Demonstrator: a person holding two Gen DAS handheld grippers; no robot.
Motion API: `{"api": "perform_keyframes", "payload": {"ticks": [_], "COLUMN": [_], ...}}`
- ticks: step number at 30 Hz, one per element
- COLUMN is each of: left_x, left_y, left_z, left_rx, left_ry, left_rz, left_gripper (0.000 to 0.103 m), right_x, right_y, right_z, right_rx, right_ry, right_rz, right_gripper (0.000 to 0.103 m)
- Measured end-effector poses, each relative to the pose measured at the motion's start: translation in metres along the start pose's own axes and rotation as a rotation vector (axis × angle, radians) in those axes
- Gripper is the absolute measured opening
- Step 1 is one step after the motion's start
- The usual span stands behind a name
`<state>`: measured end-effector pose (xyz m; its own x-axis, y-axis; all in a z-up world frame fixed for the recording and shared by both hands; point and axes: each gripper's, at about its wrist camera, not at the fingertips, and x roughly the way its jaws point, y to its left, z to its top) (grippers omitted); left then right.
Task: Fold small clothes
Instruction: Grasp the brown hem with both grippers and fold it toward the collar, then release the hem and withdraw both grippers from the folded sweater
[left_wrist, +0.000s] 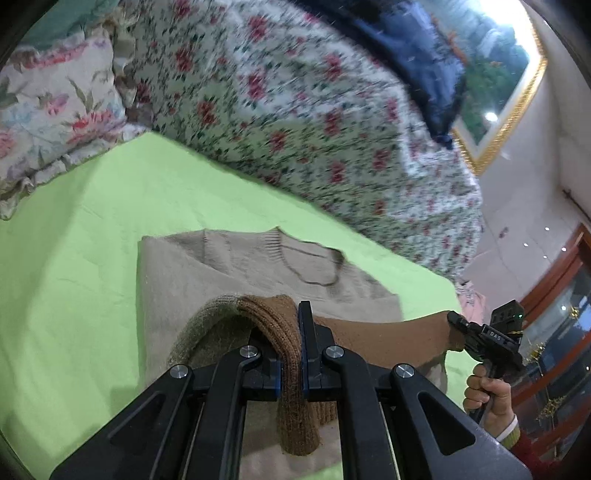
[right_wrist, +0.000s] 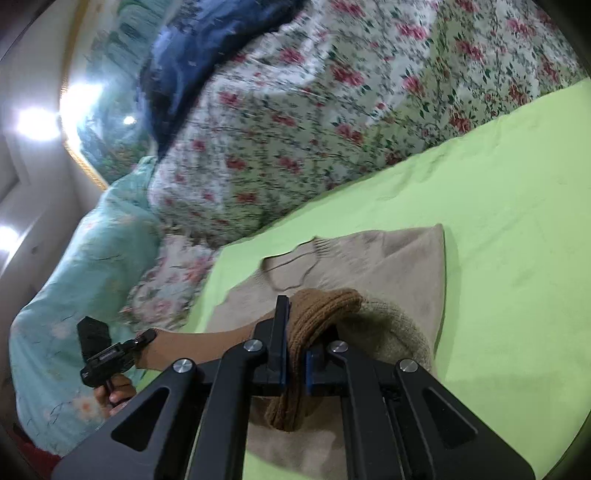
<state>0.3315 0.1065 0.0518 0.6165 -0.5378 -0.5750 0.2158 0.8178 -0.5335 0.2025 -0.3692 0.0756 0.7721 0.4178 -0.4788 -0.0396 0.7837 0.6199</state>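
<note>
A beige knit sweater (left_wrist: 221, 273) lies on the green sheet (left_wrist: 74, 240), neckline at the far side. Its brown ribbed hem (left_wrist: 280, 332) is lifted off the sheet. My left gripper (left_wrist: 291, 354) is shut on the hem at one corner. My right gripper (right_wrist: 295, 350) is shut on the hem (right_wrist: 317, 314) at the other corner. The hem hangs taut between both grippers above the sweater body (right_wrist: 406, 266). The right gripper also shows in the left wrist view (left_wrist: 458, 323), and the left gripper shows in the right wrist view (right_wrist: 146, 338).
A floral quilt (left_wrist: 295, 110) is piled along the far edge of the green sheet. A floral pillow (left_wrist: 48, 118) lies at the far left. A teal floral duvet (right_wrist: 92, 258) and a dark blue cloth (right_wrist: 207, 55) lie beyond. A framed picture (left_wrist: 495, 92) hangs on the wall.
</note>
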Motion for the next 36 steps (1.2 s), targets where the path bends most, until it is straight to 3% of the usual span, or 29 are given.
{"api": "perform_keyframes", "payload": {"ticks": [9, 12, 15, 17, 18, 20, 24, 26, 29, 30, 32, 34, 36], "left_x": [0.086, 0.096, 0.078, 0.066, 0.061, 0.058, 0.076, 0.087, 0.106, 0.111, 0.119, 0.122, 0.123], "left_y": [0.047, 0.053, 0.041, 0.024, 0.017, -0.005, -0.044, -0.05, -0.038, -0.029, -0.013, 0.002, 0.02], "left_z": [0.006, -0.001, -0.02, -0.038, -0.045, -0.064, -0.086, -0.086, -0.072, -0.064, -0.045, -0.026, -0.005], "left_rx": [-0.067, -0.095, -0.081, -0.046, -0.03, 0.01, 0.121, 0.165, 0.161, 0.15, 0.143, 0.117, 0.076], "left_ry": [0.101, 0.147, 0.155, 0.169, 0.177, 0.205, 0.292, 0.31, 0.333, 0.331, 0.314, 0.285, 0.245], "left_rz": [0.1, 0.096, 0.035, 0.003, -0.008, -0.057, -0.114, -0.082, -0.026, 0.001, 0.066, 0.12, 0.167], "left_gripper": [0.007, 0.009, 0.022, 0.029, 0.032, 0.035, 0.036, 0.036, 0.033, 0.024, 0.014, 0.014, 0.014], "right_x": [0.074, 0.085, 0.067, 0.046, 0.037, 0.032, 0.065, 0.087, 0.111, 0.119, 0.131, 0.138, 0.138], "right_y": [-0.047, -0.058, -0.052, -0.036, -0.023, -0.001, 0.037, 0.045, 0.04, 0.036, 0.029, 0.018, 0.005], "right_z": [0.003, -0.001, -0.007, -0.015, -0.021, -0.033, -0.06, -0.067, -0.066, -0.064, -0.054, -0.036, -0.013], "right_rx": [0.037, 0.076, 0.076, 0.019, -0.023, -0.096, -0.226, -0.273, -0.334, -0.349, -0.401, -0.381, -0.342], "right_ry": [0.09, 0.134, 0.102, 0.047, 0.024, 0.025, 0.224, 0.321, 0.409, 0.436, 0.435, 0.404, 0.324], "right_rz": [-0.141, -0.184, -0.218, -0.252, -0.254, -0.225, -0.019, 0.022, -0.055, -0.09, -0.175, -0.211, -0.312], "right_gripper": [0.008, 0.01, 0.024, 0.043, 0.045, 0.045, 0.045, 0.046, 0.045, 0.045, 0.044, 0.043, 0.043]}}
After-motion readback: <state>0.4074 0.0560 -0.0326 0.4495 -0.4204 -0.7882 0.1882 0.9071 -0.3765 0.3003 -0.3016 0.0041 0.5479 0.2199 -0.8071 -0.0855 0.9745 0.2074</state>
